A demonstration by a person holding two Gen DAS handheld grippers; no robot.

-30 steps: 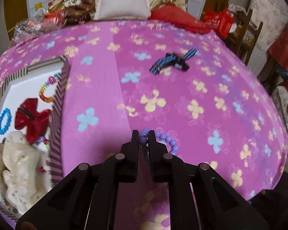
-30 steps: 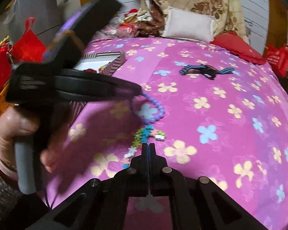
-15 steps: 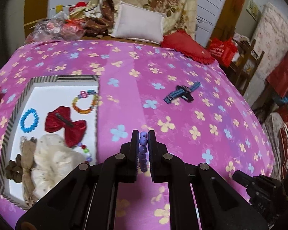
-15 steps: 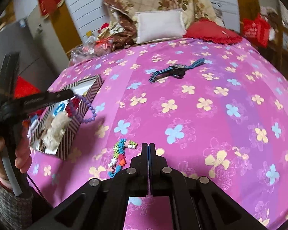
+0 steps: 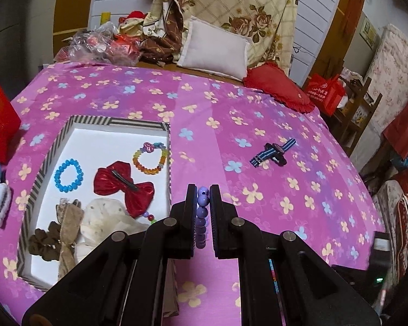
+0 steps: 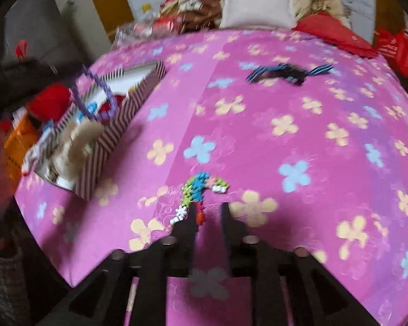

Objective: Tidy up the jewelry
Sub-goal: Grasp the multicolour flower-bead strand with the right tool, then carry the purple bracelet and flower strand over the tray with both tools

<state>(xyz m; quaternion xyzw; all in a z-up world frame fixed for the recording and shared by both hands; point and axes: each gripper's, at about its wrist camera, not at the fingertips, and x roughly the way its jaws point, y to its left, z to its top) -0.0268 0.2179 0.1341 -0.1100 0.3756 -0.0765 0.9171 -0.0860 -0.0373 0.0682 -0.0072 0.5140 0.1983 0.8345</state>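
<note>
In the left wrist view, the left gripper (image 5: pixel 203 190) is seen clamped on a purple bead bracelet (image 5: pixel 202 212), the string of beads being pinched between the two pads and lifted off the bedspread (image 5: pixel 258 125). The gripper is held just to the right of the striped box (image 5: pixel 138 121), near its right wall. Inside the box, on its white floor, a blue bead bracelet (image 5: pixel 68 175), a multicolour bead bracelet (image 5: pixel 149 157), a red bow clip (image 5: pixel 123 184), a cream scrunchie (image 5: pixel 106 221), a tan ribbon bow (image 5: pixel 68 225) and a brown scrunchie (image 5: pixel 45 243) are laid. A blue striped hair clip (image 5: pixel 273 153) is seen on the bedspread, well apart from the box. In the right wrist view, which is blurred, the jaws of the right gripper (image 6: pixel 209 210) have just been opening and are shown apart, with nothing pressed between them; a multicolour bead string (image 6: pixel 197 193) is lying on the bedspread just in front of the left fingertip. The purple bracelet is seen hanging as a loop above the box at the left of this view
</note>
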